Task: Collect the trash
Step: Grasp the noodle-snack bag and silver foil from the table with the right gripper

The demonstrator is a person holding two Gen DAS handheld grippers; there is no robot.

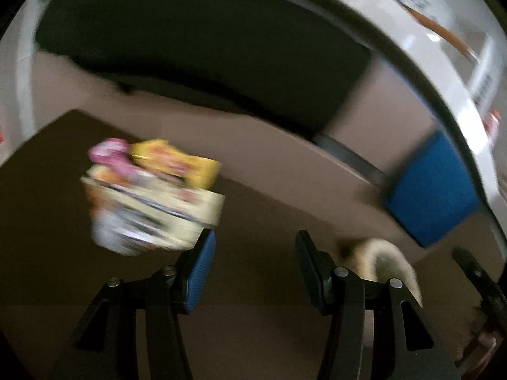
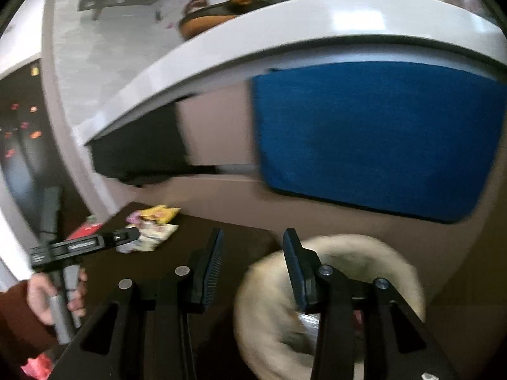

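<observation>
Blurred snack wrappers point(image 1: 152, 190) — print unreadable

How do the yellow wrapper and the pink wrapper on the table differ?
The yellow wrapper is bright yellow and looks larger; the pink wrapper is pink and white and looks smaller. Yellow lies right of pink in the left wrist view. Both sit in one blurred pile on the dark table.

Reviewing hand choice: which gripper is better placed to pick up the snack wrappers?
Left, probably. The left gripper is open with the wrappers just ahead; the right gripper is by the cream basket.
</observation>
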